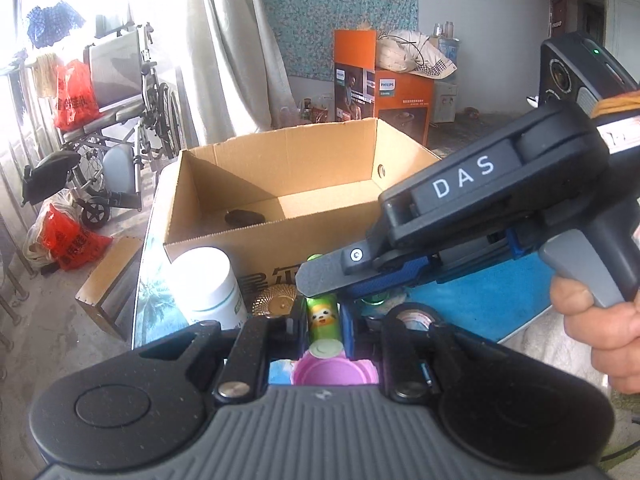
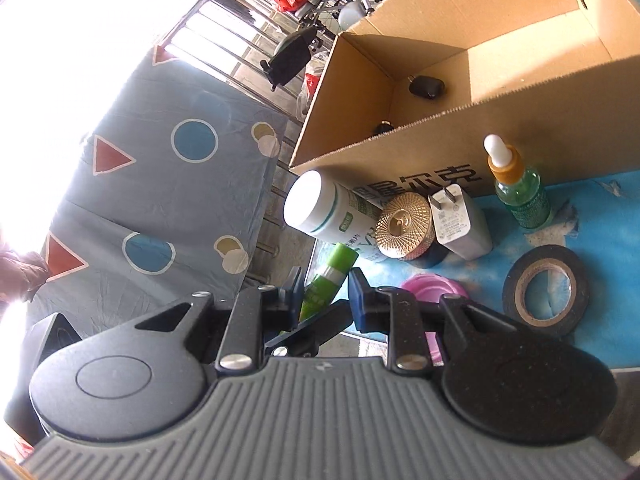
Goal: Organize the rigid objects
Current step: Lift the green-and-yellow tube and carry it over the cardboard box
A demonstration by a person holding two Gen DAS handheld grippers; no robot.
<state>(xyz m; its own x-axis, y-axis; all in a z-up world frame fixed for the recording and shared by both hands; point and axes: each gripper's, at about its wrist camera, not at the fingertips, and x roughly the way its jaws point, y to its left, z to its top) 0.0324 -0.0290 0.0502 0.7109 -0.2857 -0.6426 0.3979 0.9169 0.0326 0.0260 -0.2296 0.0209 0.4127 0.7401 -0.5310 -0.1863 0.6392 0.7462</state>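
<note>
A green glue stick [image 1: 323,317] lies between the fingers of my left gripper [image 1: 323,320], which touch its sides; it also shows in the right wrist view [image 2: 330,276]. My right gripper [image 2: 325,294] is open with the same stick between its fingertips, apart from them; the right gripper body [image 1: 480,208] crosses the left wrist view. An open cardboard box [image 1: 280,184] stands behind, with dark items [image 2: 426,86] inside. A pink cup [image 1: 334,368] sits just below the stick.
On the blue mat [image 2: 600,216]: a white bottle [image 2: 328,210], a gold-lidded jar [image 2: 404,226], a white charger [image 2: 460,224], a green dropper bottle [image 2: 516,188], a black tape roll [image 2: 546,290]. A wheelchair [image 1: 116,120] and an orange box [image 1: 380,84] stand behind.
</note>
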